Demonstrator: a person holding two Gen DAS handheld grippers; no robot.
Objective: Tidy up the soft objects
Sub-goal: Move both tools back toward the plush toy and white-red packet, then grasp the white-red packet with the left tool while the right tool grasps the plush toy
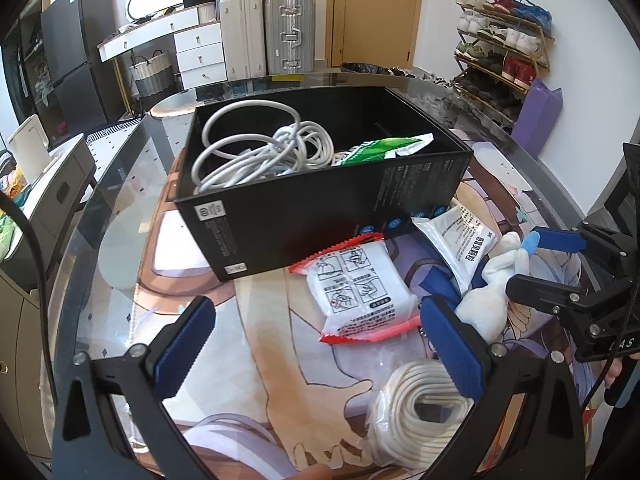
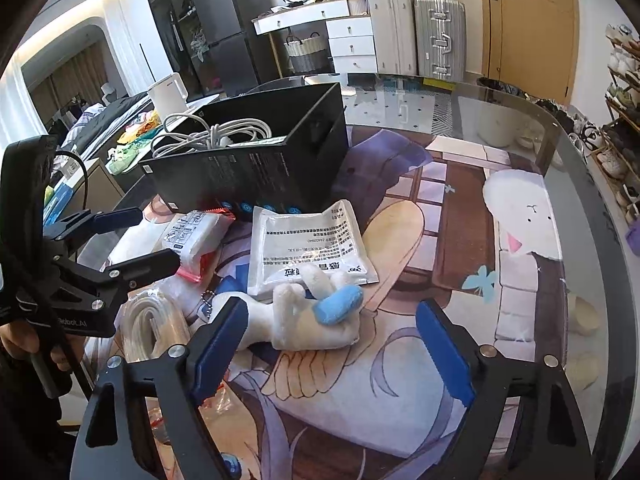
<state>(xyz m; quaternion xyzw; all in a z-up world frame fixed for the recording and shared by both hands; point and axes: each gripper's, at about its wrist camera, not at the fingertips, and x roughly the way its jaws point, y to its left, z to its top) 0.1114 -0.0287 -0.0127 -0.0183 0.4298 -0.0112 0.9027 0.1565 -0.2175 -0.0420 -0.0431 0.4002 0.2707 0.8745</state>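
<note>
A white plush toy point(image 2: 312, 320) with a blue tip lies on the printed mat, between the fingers of my right gripper point(image 2: 332, 340). The left pad sits close against its body and the right pad stands apart, so the jaws are open around it. My left gripper point(image 1: 316, 340) hangs open over the mat, with nothing between its pads. Just beyond it lies a red-edged white packet point(image 1: 356, 292), and a bagged coil of white rope point(image 1: 420, 412) lies under its right finger. A white pouch point(image 2: 304, 240) rests beside the black box point(image 1: 320, 200), which holds white cables point(image 1: 260, 148) and a green packet point(image 1: 384, 148).
The round glass table's edge point(image 1: 520, 136) curves close behind the box. Off the table stand suitcases point(image 1: 272, 32), a white dresser point(image 1: 192, 48) and a shoe rack point(image 1: 504, 48). A hand point(image 2: 24, 340) grips the left gripper's handle at the left of the right wrist view.
</note>
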